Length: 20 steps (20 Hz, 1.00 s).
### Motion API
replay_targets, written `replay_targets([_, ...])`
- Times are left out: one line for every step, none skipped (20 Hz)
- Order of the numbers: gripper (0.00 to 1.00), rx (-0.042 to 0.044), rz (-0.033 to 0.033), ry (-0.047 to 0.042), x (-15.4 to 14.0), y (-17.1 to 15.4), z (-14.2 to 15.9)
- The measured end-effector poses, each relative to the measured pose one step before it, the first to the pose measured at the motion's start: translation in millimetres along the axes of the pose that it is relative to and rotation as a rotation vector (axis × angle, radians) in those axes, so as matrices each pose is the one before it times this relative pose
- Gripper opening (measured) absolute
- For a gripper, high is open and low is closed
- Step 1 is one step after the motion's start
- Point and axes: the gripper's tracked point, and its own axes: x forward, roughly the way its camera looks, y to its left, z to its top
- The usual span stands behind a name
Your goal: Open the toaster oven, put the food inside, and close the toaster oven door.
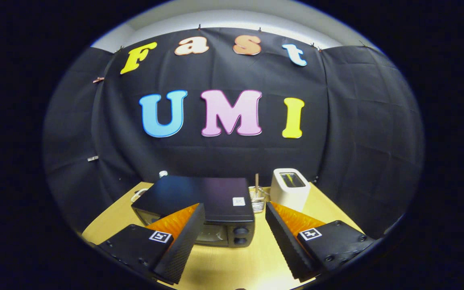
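Hand-held gripper (235, 237) is spread wide, holding nothing, above the counter (216, 266) front edge. Toaster oven (199, 207) sits just ahead, mid-counter, door shut; white toaster (290, 189) toward back right. Likely rigid, heavy; grasp door's top edge, handle hidden.

Toaster oven (199, 197) just ahead of spread tongs (235, 231)

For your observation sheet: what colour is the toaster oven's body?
Black, seen in the gripper view: toaster oven, just beyond the open gripper.

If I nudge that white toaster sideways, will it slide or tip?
The white toaster looks boxy and flat-based, so probably slides on the smooth wooden table. It stands taller than wide, so a high push might tip it. The gripper is open.
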Motion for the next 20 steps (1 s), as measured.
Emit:
replay_targets([0.99,0.00754,-0.0181,-0.02611,-4.23,-13.44,9.41])
replay_targets([0.99,-0.0005,-0.01897,-0.02987,-4.26,-14.33,9.01])
replay_targets([0.99,-0.00446,-0.02133,-0.02729,-3.33,-15.41,8.33])
replay_targets([0.99,-0.0063,-0.01664,-0.02472,-5.09,-12.79,7.43])
replay_targets([0.98,-0.00608,-0.01222,-0.01651,-4.94,-9.16,4.38])
replay_targets([0.98,0.00037,-0.01195,-0.00783,-5.91,-8.86,3.46])
replay_targets([0.98,0.0079,-0.00631,-0.00532,-6.27,-6.95,4.89])
replay_targets([0.98,0.0104,-0.00559,-0.00209,-6.66,-4.89,2.63])
replay_targets([0.98,0.00988,-0.00566,0.00093,-7.22,-4.52,1.65])
replay_targets([0.99,0.00702,-0.00284,0.00057,-6.98,-3.3,1.59])
replay_targets([0.99,0.00692,-0.00035,0.00278,-6.72,-2.22,-0.49])
replay_targets([0.98,0.0085,0.00264,0.01215,-5.18,-0.66,-2.28])
replay_targets([0.98,0.00808,0.00721,0.01674,-5.65,0.98,-4.39])
replay_targets([0.98,0.00054,0.00634,0.01044,-1.86,0.22,-4.17])
replay_targets([0.98,-0.00512,-0.00075,0.00917,0.49,-1.2,-2.11])
replay_targets([0.98,-0.00636,-0.00137,0.00436,1.41,-0.54,-0.44])
replay_targets([0.98,-0.00316,0.00403,0.00354,1.49,1.22,-0.96])
replay_targets([0.99,0.00152,0.00493,0.00386,0.58,1.31,-0.95])
replay_targets([0.99,0.00204,0.00484,0.00114,0.47,2.22,1.09])
replay_targets([0.99,0.00113,0.00136,-0.00009,0.37,0.67,0.43])
